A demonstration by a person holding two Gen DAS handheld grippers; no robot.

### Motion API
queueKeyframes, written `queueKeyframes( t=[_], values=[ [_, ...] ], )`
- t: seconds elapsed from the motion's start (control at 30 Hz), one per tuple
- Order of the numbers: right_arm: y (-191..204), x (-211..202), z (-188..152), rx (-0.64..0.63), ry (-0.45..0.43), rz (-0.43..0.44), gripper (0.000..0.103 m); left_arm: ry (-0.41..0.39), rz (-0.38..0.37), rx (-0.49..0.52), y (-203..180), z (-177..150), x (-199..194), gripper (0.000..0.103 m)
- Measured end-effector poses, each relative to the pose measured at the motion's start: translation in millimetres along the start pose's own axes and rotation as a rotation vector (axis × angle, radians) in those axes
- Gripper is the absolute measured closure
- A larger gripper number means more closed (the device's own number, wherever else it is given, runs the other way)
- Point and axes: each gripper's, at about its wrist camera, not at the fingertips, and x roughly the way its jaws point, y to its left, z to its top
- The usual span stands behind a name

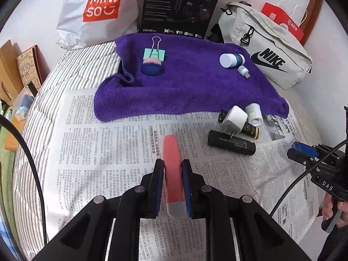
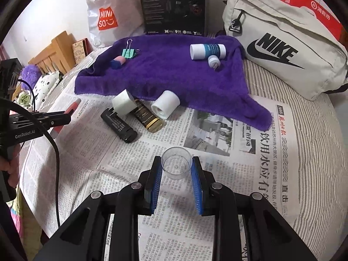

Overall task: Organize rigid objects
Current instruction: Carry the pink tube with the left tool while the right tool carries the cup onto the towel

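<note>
My left gripper [image 1: 172, 165] is shut on a slim pink case with a grey end [image 1: 172, 163], held above the newspaper [image 1: 104, 148]. My right gripper [image 2: 176, 163] is shut on a small clear plastic cup [image 2: 176, 163], also over the newspaper [image 2: 217, 174]. On the purple towel [image 1: 184, 87] lie a teal binder clip [image 1: 154, 53], a pink and blue eraser [image 1: 151, 66], a white and blue bottle [image 1: 231, 59] and a small white adapter [image 1: 243, 71]. At the towel's front edge sit a white charger [image 1: 236, 118], a white cylinder [image 1: 254, 114], a black and gold tube [image 1: 250, 128] and a black stick [image 1: 231, 145].
Behind the towel stand a white MINISO bag [image 1: 97, 10], a black box [image 1: 180, 6] and a beige NIKE bag [image 1: 271, 50]. A red paper bag [image 1: 282, 21] leans at the back right. The striped bed sheet [image 2: 304, 152] shows around the paper. A wooden headboard [image 2: 54, 50] is at the left.
</note>
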Motion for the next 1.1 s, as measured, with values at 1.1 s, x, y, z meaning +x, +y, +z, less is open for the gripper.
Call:
queueKeyframes(
  t=[1.1],
  values=[
    [-24.2, 19.9, 91.4, -0.007, -0.036, -0.008, 0.076, -0.043, -0.003, 0.045, 9.0, 96.2, 8.2, 0.086]
  ],
)
